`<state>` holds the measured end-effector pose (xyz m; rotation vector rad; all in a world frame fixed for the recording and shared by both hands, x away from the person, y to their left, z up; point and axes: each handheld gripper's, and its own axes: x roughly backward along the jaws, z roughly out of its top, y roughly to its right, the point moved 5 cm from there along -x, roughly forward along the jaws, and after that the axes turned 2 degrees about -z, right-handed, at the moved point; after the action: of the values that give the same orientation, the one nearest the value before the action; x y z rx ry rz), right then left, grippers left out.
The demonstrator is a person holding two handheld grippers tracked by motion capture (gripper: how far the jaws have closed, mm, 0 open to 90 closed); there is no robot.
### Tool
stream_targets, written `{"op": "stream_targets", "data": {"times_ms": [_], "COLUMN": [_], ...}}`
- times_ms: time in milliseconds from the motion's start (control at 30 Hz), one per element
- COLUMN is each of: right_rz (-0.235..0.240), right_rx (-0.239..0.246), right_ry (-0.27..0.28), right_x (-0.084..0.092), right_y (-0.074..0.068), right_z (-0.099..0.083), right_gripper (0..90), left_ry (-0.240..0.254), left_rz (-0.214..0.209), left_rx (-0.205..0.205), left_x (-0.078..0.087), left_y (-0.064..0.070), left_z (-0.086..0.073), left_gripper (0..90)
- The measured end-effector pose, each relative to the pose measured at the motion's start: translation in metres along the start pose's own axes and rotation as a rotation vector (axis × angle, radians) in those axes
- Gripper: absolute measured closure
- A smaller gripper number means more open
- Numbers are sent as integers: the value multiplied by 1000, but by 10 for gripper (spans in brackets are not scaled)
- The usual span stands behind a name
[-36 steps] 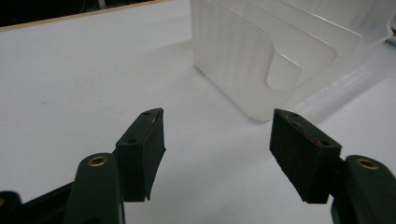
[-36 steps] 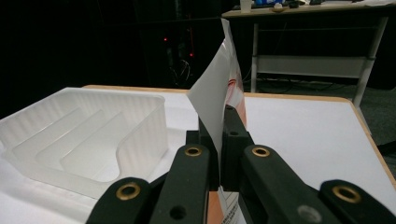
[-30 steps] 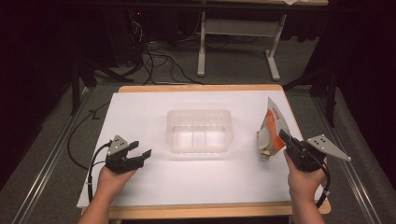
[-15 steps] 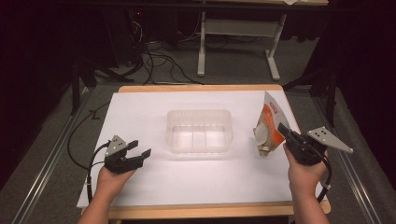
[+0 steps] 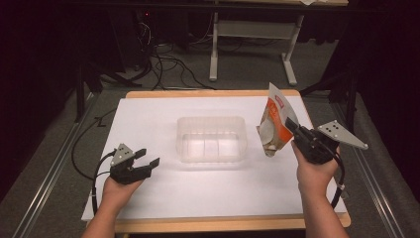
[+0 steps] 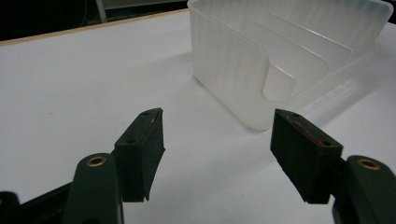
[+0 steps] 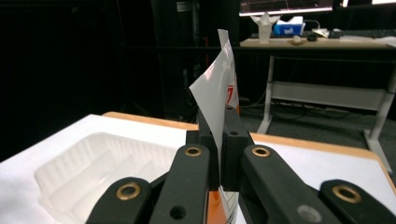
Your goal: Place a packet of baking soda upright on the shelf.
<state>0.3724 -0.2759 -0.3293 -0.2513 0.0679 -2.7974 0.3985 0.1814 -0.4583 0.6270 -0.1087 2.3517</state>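
The right tool (image 5: 292,130) pinches a flat orange-and-white foil pouch (image 5: 275,119), lifted clear of the white tabletop (image 5: 148,114) just right of the clear ribbed plastic tray (image 5: 212,139). The left tool (image 5: 147,159) rests low near the tray's left side, its jaws wide apart with nothing between them.
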Motion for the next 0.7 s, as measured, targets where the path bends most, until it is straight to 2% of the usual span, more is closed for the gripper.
{"op": "stream_targets", "data": {"times_ms": [200, 267, 333, 400, 700], "right_rz": [27, 29, 41, 45, 113], "right_rx": [30, 39, 48, 47, 61], "right_ry": [28, 28, 35, 37, 28], "right_x": [-7, -8, -13, -15, -35], "right_y": [-21, -23, -32, -34, -67], "right_z": [26, 28, 35, 36, 38], "right_gripper": [900, 900, 900, 900, 900], "left_ry": [2, 0, -2, 1, 14], "left_rz": [-4, -2, -3, -4, -11], "left_rx": [-3, -4, -4, -5, -3], "left_x": [0, 0, 0, 1, 2], "left_y": [1, 1, 2, 2, 3], "left_z": [0, 0, 0, 0, 1], "left_gripper": [352, 352, 352, 352, 344]}}
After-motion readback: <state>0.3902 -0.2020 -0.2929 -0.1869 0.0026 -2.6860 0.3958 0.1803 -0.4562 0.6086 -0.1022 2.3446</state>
